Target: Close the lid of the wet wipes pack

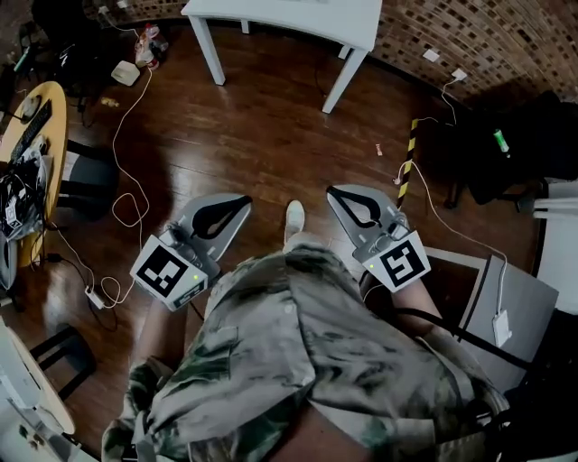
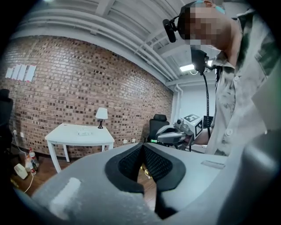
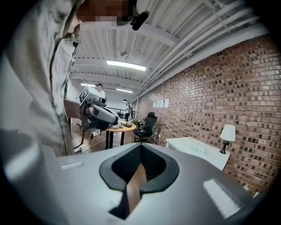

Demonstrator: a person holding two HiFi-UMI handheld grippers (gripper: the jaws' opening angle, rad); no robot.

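Camo fabric shirt; left hand-held gripper, right hand-held gripper pinched.

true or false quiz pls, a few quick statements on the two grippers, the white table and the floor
1. The left gripper and the right gripper both have their jaws together with nothing between them. True.
2. The right gripper rests on the white table. False: it is held in the air beside the person's hip, well short of the table.
3. A lamp stands on the white table. True.
4. The floor is carpeted. False: it is a wood floor with cables lying across it.
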